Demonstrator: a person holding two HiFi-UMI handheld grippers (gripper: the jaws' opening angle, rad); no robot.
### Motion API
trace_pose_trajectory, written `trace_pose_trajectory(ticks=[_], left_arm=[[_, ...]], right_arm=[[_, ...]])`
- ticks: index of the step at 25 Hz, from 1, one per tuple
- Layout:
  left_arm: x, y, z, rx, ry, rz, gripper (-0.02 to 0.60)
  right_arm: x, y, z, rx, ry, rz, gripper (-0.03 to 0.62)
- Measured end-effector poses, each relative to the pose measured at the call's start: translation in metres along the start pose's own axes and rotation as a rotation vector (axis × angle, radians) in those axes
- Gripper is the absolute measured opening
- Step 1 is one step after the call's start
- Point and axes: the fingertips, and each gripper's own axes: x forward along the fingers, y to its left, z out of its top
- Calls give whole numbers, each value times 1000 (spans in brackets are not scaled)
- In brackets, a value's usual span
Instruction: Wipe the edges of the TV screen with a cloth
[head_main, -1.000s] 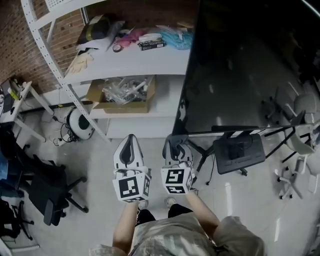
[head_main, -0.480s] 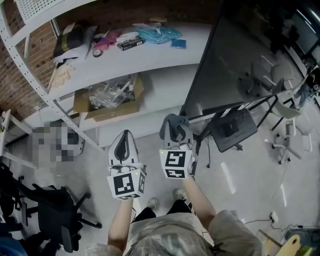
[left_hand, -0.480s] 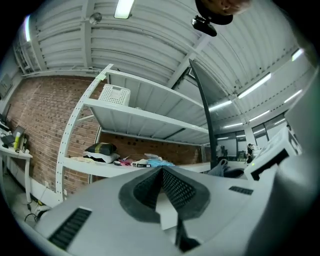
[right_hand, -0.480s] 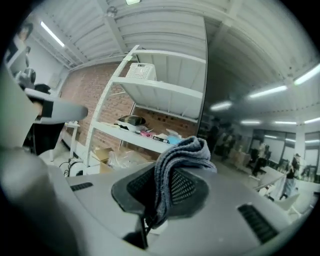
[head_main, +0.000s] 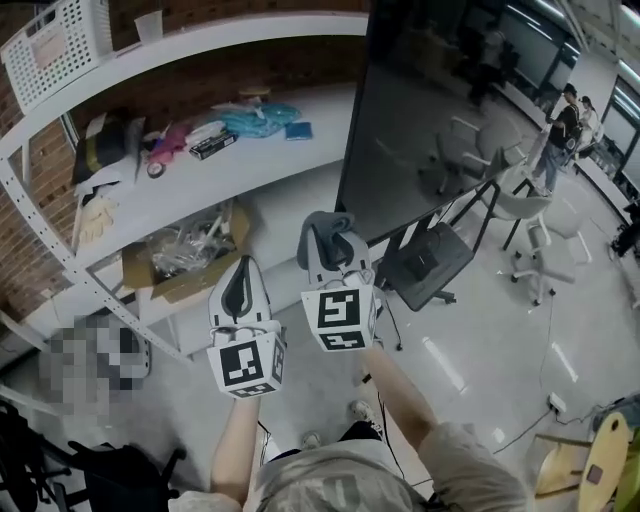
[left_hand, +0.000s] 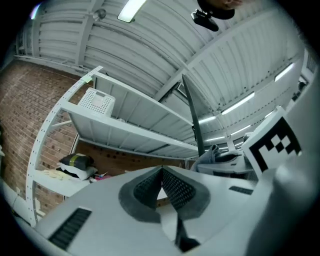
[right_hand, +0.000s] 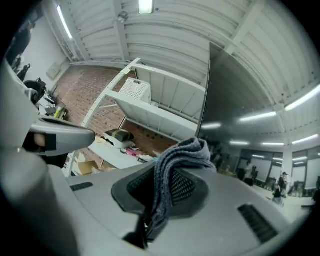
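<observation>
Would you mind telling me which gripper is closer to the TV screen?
Right. The right gripper, shut on the cloth, is just beside the lower left edge of the TV screen; the left gripper is farther left, before the shelf.

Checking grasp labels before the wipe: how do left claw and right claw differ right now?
The left claw is shut on nothing, its pads meeting. The right claw is shut on the grey cloth. In the head view the right claw sits nearer the TV screen, the left claw nearer the shelf. Shared: white bodies, marker cubes, pointing the same way.
</observation>
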Motion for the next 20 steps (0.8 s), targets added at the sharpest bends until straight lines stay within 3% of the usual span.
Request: trace_pose_trajectory(ticks=[6,11,20], left_arm=[[39,-3,61,24,-52,-58,14],[65,-11,111,35,-100,-97,14],[104,-26,207,60,-220,-154,14]], right_arm=[[5,-31,81,-44,-102,-38,49],[6,-55,141,-17,-153,-33,49],[5,-93,255,-182,-293,-123,49]])
